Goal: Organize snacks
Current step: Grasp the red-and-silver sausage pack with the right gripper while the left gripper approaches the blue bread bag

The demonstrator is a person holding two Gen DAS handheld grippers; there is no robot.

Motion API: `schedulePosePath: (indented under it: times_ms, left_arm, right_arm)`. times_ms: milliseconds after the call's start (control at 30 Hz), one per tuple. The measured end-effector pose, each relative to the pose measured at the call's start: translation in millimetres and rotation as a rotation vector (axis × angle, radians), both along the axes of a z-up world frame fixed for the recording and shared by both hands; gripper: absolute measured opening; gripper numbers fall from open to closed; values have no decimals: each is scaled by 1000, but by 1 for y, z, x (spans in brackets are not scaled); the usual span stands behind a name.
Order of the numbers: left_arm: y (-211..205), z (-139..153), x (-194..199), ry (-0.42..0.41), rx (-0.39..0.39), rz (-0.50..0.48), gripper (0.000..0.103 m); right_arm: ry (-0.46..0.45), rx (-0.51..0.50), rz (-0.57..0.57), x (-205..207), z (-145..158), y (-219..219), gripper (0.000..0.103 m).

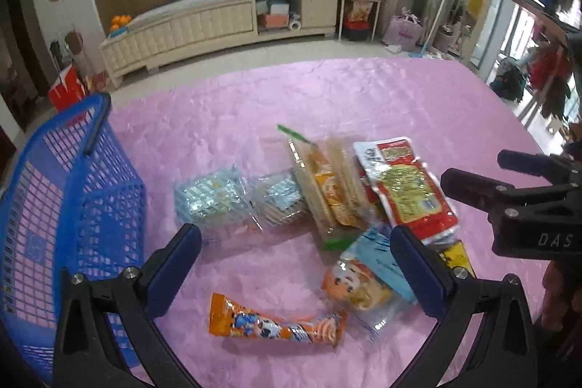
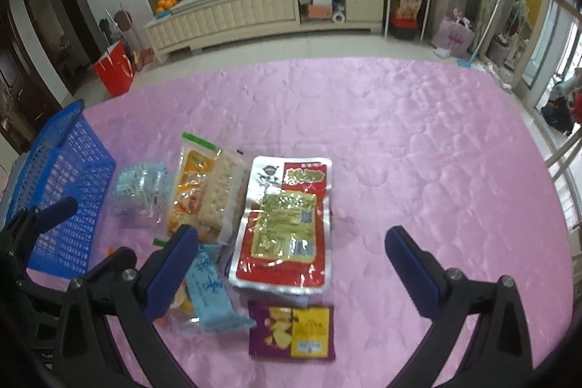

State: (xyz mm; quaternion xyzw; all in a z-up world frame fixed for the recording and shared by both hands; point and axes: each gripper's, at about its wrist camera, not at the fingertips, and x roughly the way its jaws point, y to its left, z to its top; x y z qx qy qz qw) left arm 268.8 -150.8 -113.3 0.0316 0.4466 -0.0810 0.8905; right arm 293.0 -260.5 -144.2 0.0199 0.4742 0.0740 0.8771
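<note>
Left wrist: left gripper [image 1: 296, 264] jaws wide, empty, over orange tube [image 1: 276, 320]; cracker pack [image 1: 327, 184], red pouch [image 1: 407, 188] behind, basket [image 1: 72, 191] left, seemingly empty. Right gripper [image 2: 291, 264] jaws wide, empty, over pouch. Pre-grasp; next close on a snack, carry to basket on desk [image 2: 436, 140].

Soft daylight from the right, glare on the red packet [image 2: 287, 224], fisheye-bent, dark-vignetted, blurry edges.

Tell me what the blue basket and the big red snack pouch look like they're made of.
Blue basket: looks like rigid moulded plastic, an open lattice with a slight sheen. Red snack pouch: probably glossy plastic or foil film; it crinkles and throws bright glare.
</note>
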Motion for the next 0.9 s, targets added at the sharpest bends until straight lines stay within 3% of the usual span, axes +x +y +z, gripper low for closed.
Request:
schedulePosePath:
  times_ms: [233, 600, 767, 900]
  left_arm:
    - [16, -21, 25, 81, -59, 23, 103]
    - [22, -34, 40, 124, -40, 30, 103]
    - [26, -39, 40, 129, -23, 36, 103]
    - [30, -39, 31, 129, -11, 39, 103]
  right_arm:
    - [88, -50, 14, 29, -32, 10, 103]
    - [167, -61, 33, 46, -62, 14, 103]
    - [141, -106, 60, 43, -58, 14, 87]
    - [129, -118, 93, 36, -58, 10, 84]
